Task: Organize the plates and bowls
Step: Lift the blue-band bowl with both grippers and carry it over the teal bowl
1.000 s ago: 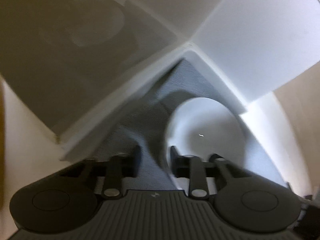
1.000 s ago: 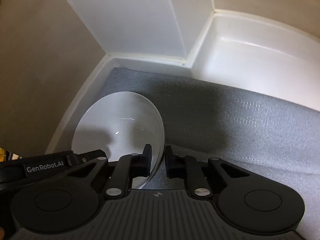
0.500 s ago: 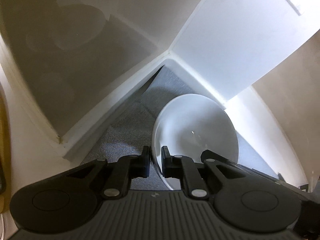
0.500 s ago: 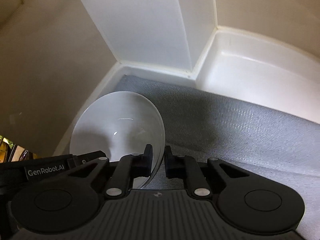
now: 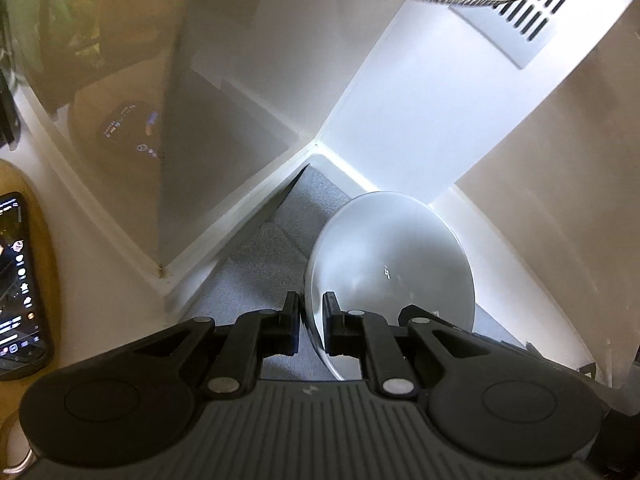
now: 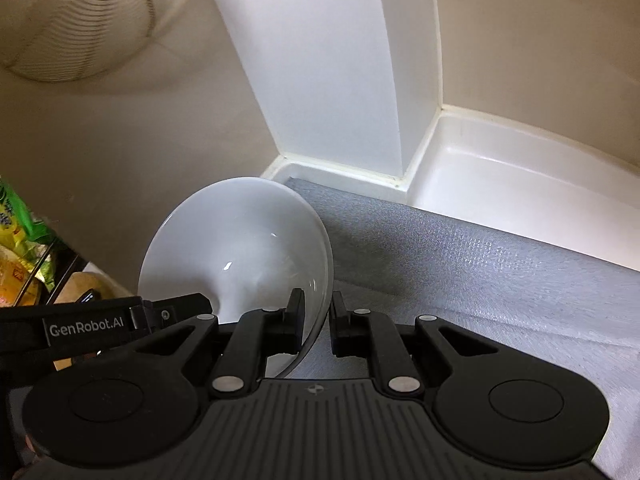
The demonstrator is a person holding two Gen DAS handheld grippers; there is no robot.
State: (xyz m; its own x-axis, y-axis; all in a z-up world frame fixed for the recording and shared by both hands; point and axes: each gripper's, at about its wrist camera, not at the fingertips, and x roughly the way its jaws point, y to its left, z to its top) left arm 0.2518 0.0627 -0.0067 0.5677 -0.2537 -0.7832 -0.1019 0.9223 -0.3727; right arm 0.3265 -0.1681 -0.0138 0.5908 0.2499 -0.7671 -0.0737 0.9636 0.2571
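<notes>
Glossy white round bowl (image 5: 392,256) between both black tongs (image 5: 311,322).

The right gripper (image 6: 316,322) pinches the rim of a white bowl (image 6: 240,248) above a grey mat (image 6: 480,280).

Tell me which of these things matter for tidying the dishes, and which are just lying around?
Part of the job:
white bowl, gripped at its rim by left tongs and right tongs
grey mat

Lying about:
phone
wire basket
snack packets
</notes>
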